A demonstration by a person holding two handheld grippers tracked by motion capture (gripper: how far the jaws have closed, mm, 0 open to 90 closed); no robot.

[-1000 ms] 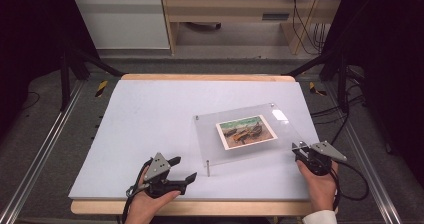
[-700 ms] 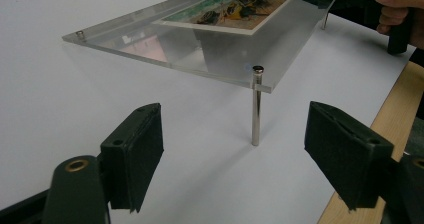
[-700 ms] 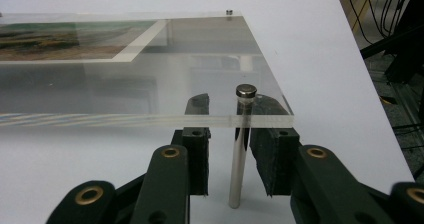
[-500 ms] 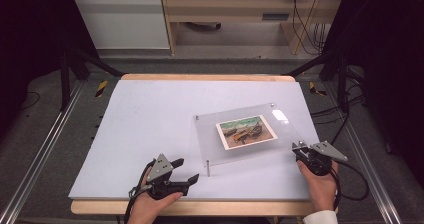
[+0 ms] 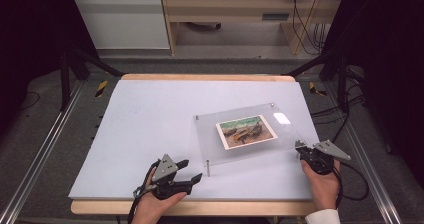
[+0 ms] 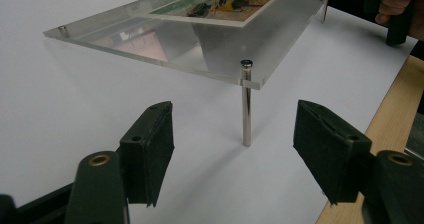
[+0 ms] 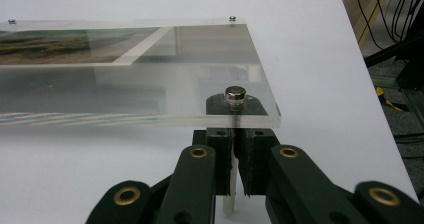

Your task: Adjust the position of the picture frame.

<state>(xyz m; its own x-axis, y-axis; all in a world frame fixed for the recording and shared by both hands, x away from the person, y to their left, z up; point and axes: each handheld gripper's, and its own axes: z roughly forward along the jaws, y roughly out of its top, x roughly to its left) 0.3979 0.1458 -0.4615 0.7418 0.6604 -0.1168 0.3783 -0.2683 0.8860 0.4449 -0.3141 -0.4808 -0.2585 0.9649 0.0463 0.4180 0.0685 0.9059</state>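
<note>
Clear acrylic frame [image 5: 247,134] with green-and-brown landscape print [image 5: 246,131]; silver metal legs [image 6: 246,104]; white tabletop [image 5: 150,119] edged in light wood; black claws.

Right gripper [image 7: 234,176], black jaws closed together on a thin metal leg [image 7: 231,156] under the near corner of a clear acrylic frame [image 7: 150,74] holding a landscape picture [image 7: 60,45], over a white table surface [image 7: 320,64], corner screw cap [image 7: 235,94] just above the jaws.

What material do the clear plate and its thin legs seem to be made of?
The clear plate looks like acrylic, possibly glass: transparent, glossy, with thick polished edges. The leg looks like polished metal: silvery, mirror-bright, with a round cap. The picture inside seems printed paper.
</note>
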